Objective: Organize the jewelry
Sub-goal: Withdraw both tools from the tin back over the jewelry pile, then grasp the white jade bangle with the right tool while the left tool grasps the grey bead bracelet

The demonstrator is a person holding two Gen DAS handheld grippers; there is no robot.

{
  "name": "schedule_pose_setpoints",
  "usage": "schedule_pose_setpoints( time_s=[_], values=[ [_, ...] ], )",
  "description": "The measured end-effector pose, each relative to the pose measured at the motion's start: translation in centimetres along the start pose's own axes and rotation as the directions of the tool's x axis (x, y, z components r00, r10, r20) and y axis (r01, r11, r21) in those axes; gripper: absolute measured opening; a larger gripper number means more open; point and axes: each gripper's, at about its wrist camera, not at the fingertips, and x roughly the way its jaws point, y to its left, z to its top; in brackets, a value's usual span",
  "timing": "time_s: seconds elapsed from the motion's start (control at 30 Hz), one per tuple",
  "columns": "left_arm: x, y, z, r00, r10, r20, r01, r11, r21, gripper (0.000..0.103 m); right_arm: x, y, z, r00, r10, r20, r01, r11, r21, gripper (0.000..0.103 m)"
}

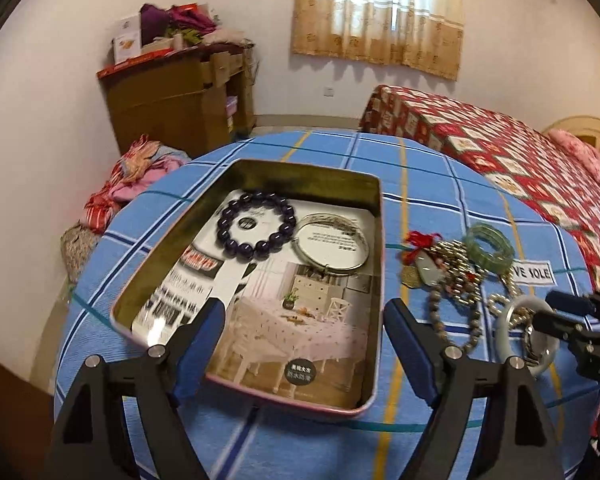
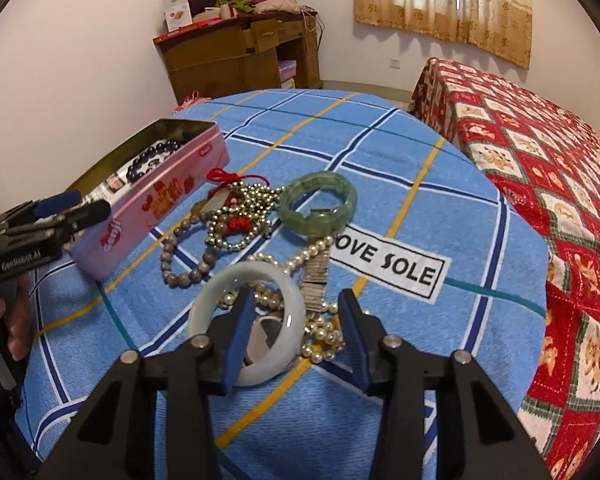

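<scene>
Bare blue cloth on the tabletop [image 2: 380,148] lay open beyond the jewellery pile [image 2: 244,216]. The pink tin [image 2: 160,204] walled its left side, and the bed [image 2: 540,152] crowded the right.

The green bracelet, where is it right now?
In the right wrist view the green bracelet lies on the blue checked cloth, at the far right of the jewelry pile, just above the "LOVE SOLE" label, outside the pink tin.

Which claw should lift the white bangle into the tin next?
Right. The right claw already straddles the white bangle, one finger inside the ring, one outside. The left claw hangs open over the tin, well clear of the pile.
</scene>
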Motion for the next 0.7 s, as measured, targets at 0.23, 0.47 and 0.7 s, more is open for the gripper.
schedule_pose_setpoints(
  time_s=[0.23, 0.47, 0.7],
  values=[
    [-1.8, -1.0, 0.7, 0.999, -0.017, 0.046, 0.018, 1.0, -0.019, 0.082, 1.0, 0.2, 0.0, 1.0, 0.004, -0.022, -0.004, 1.0, 0.001, 0.039],
    [-2.9, -5.5, 0.4, 0.995, -0.073, 0.073, 0.064, 0.991, 0.114, 0.082, 0.9, -0.7, 0.0, 0.999, 0.043, 0.013, -0.044, 0.998, 0.043, 0.024],
    [-2.5, -7.0, 0.1, 0.995, -0.089, 0.05, 0.08, 0.985, 0.156, 0.079, 0.6, 0.7, 0.1, 0.999, -0.016, 0.036, 0.017, 1.0, -0.022, 0.019]
  ],
)
